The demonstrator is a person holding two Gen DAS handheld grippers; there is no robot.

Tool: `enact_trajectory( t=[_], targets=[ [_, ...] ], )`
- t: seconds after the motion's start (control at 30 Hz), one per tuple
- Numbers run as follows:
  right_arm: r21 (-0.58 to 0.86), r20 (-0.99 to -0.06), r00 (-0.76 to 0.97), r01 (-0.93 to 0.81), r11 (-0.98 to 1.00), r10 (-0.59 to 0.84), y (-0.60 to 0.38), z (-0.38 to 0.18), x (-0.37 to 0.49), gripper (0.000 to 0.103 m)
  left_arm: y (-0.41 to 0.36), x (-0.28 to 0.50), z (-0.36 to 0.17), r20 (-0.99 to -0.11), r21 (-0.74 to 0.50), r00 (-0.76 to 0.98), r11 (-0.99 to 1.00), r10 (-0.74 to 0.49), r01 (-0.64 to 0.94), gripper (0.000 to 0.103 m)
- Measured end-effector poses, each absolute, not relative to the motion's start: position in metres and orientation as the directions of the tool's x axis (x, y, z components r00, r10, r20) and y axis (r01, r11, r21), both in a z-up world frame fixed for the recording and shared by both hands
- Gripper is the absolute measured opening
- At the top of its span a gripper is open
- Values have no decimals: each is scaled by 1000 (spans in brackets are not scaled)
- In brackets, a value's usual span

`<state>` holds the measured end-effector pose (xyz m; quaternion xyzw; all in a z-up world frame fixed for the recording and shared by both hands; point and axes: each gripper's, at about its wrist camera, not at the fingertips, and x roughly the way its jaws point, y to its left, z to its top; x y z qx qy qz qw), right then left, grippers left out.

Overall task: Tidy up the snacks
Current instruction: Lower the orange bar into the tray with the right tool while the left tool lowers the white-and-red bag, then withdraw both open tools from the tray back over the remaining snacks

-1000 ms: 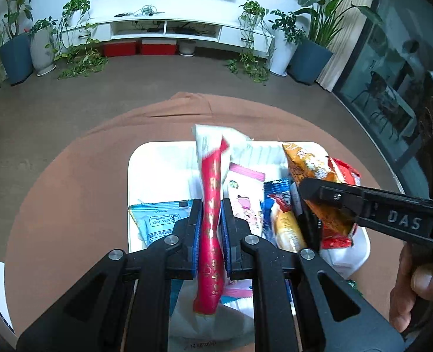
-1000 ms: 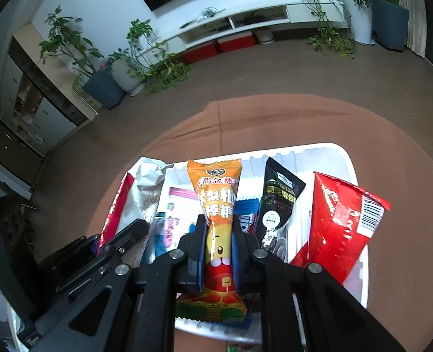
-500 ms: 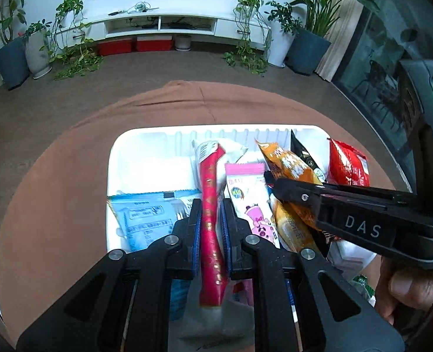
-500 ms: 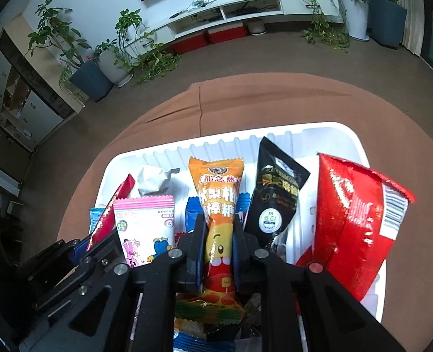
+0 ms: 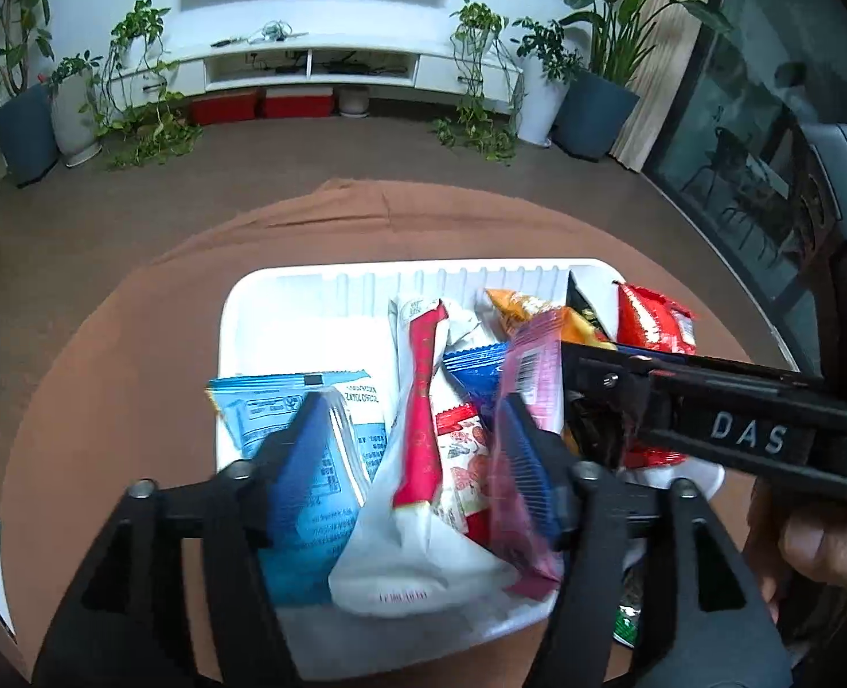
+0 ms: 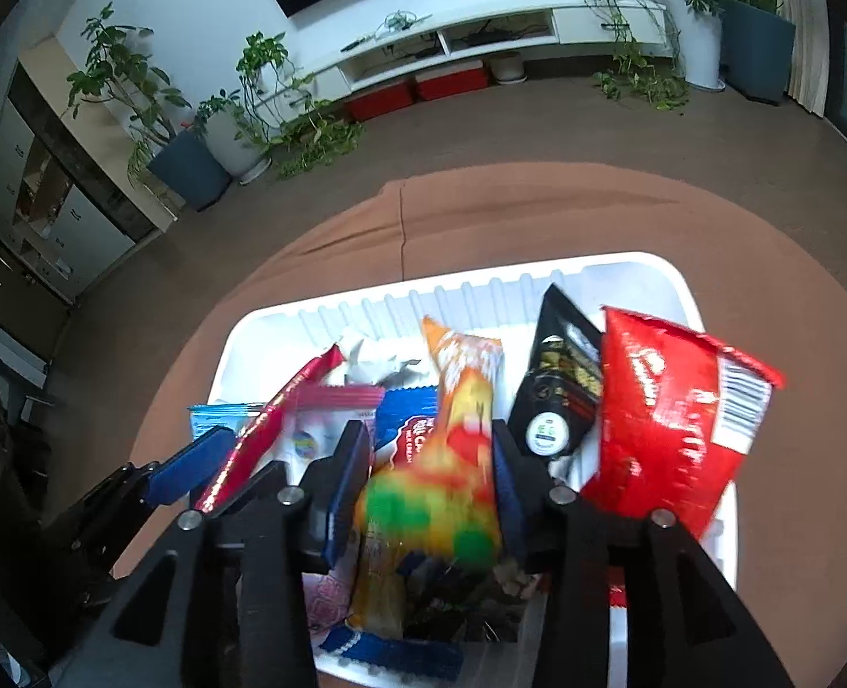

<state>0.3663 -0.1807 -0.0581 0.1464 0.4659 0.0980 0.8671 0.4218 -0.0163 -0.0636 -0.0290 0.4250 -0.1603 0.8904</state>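
A white bin [image 5: 320, 286] on the brown round table holds upright snack packs. My left gripper [image 5: 414, 430] is open over the bin; the red-and-white pack [image 5: 420, 401] stands loose between its fingers. A light blue pack [image 5: 308, 418] and a pink pack [image 5: 529, 378] lean beside it. My right gripper [image 6: 426, 458] is open around the orange pack [image 6: 457, 401], which looks blurred and loose. The bin [image 6: 670, 275] also holds a black pack [image 6: 561, 384] and a big red pack [image 6: 664, 418] at the right.
The right gripper's body [image 5: 738, 430] crosses the left wrist view at the right, with a hand [image 5: 813, 544] on it. The brown tablecloth [image 5: 108, 372] surrounds the bin. A TV stand [image 5: 320, 63] and potted plants [image 5: 22, 120] stand far behind.
Both grippers have opened and let go of their packs: the left released the red-and-white pack, the right released the orange pack. Both dropped lower into the bin first.
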Motion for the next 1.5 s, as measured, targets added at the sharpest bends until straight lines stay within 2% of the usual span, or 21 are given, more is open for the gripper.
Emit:
enact_trajectory(
  t=[0.13, 0.27, 0.3, 0.43, 0.63, 0.87, 1.07, 1.5],
  targets=[
    [383, -749, 576, -28, 923, 329, -193, -42, 350, 51, -8, 396, -50, -725, -202, 611, 946, -318, 253, 79],
    [419, -708, 609, -45, 907, 357, -204, -26, 326, 67, 2, 364, -38, -702, -210, 631, 943, -330, 260, 98],
    [424, -697, 619, -50, 904, 361, -209, -22, 315, 72, 5, 353, -34, -699, -212, 634, 942, -332, 260, 99],
    [440, -666, 649, -56, 896, 368, -226, -18, 272, 79, 17, 308, -27, -691, -238, 639, 941, -338, 241, 102],
    [431, -684, 652, -1, 902, 327, -247, -46, 194, 81, 22, 235, -42, -716, -255, 613, 943, -333, 214, 102],
    [435, -708, 635, 47, 899, 309, -253, -75, 126, 81, 8, 171, -85, -774, -260, 551, 950, -312, 172, 102],
    [404, -713, 632, 15, 915, 304, -235, -83, 86, 82, -9, 150, -104, -823, -198, 510, 968, -250, 155, 102],
    [328, -734, 620, -35, 944, 278, -211, -88, 66, 81, -20, 151, -110, -857, -72, 499, 989, -129, 132, 102]
  ],
)
